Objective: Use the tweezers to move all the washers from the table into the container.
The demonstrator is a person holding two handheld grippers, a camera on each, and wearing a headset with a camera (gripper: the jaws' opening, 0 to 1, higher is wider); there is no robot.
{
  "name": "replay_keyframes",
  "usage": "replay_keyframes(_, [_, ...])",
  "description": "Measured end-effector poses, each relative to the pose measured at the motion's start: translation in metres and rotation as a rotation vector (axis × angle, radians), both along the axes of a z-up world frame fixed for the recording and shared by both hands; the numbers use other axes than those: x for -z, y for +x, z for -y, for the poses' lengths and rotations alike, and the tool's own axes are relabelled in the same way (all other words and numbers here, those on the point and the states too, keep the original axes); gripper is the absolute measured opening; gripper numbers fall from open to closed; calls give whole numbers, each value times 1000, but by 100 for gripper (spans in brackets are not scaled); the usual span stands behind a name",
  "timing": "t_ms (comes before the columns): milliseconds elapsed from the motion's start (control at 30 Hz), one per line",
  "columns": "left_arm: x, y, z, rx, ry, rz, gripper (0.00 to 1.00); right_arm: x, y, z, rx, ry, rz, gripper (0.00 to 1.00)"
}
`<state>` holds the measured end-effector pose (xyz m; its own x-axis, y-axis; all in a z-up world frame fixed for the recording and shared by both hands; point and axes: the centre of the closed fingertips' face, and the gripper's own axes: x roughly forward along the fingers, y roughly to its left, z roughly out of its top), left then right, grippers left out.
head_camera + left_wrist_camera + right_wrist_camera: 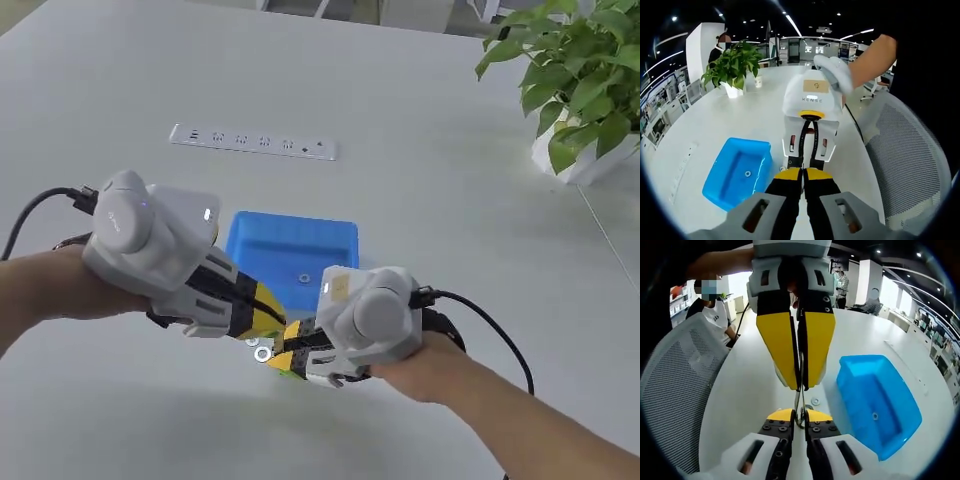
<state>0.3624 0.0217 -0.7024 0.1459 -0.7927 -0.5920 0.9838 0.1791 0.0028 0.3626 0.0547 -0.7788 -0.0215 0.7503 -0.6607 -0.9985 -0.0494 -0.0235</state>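
Steel washers point(815, 401) lie flat on the table point(420, 150) toward its near edge, just beside the blue container point(875, 390), which already holds one. We judge them light, hard and slick, best nipped across the ring through the hole. The left gripper point(801, 386) has its yellow jaws clamped on the thin, springy tweezers point(800, 401). The right gripper point(800, 421) pinches the same tweezers lower down.
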Motion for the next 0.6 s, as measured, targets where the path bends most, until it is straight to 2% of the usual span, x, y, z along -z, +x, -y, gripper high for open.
replay_keyframes(100, [1, 1, 0, 4, 12, 5, 5, 0, 0, 0, 2, -2, -5, 8])
replay_keyframes(467, [3, 1, 0, -6, 18, -8, 6, 0, 0, 0, 1, -1, -9, 8])
replay_keyframes(600, [4, 1, 0, -9, 23, -8, 12, -3, 1, -2, 4, 7, -11, 8])
